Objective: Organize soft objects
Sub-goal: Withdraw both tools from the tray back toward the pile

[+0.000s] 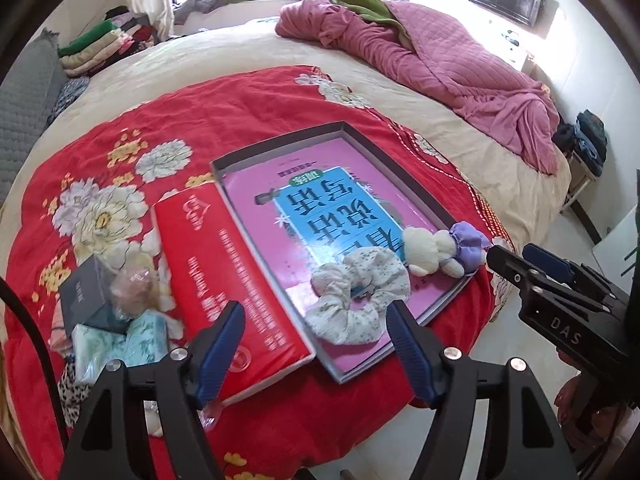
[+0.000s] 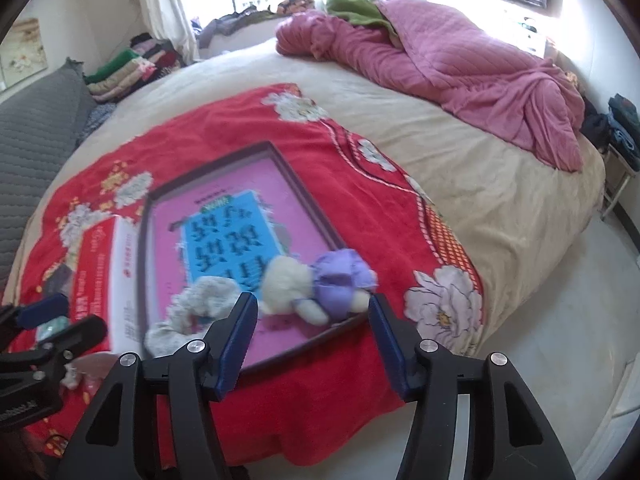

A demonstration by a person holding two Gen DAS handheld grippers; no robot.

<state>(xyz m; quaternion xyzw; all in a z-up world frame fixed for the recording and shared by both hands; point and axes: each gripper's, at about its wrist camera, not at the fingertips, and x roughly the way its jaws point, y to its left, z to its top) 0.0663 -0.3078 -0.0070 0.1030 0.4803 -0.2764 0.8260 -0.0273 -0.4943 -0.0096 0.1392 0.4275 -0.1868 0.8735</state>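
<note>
Plainly, everything hinges on the shallow tray (image 1: 362, 130) lying on the red floral blanket (image 1: 248, 96): both soft things already sit inside it, at its near end, on the pink and blue book cover that lines its floor. One floral scrunchie (image 1: 360, 294) lies at the tray's near left corner, its ring flat, right in front of the left gripper (image 1: 316, 316), whose jaws stand apart with nothing between them; the scrunchie looks free of the pads, just beyond the right-hand one. One cream plush toy in a purple dress (image 2: 316, 286) lies at the tray's near right corner, its long axis across the tray, straight ahead of the right gripper (image 2: 314, 314), also spread and empty, above the toy and not touching it. So the left hand is nearer the scrunchie, the right nearer the toy. Left of the tray lies one red box (image 1: 224, 280), touching its long side; further left sit one dark box (image 1: 82, 294), a crumpled clear wrapper and pale green tissue packs, whose number I cannot tell
</note>
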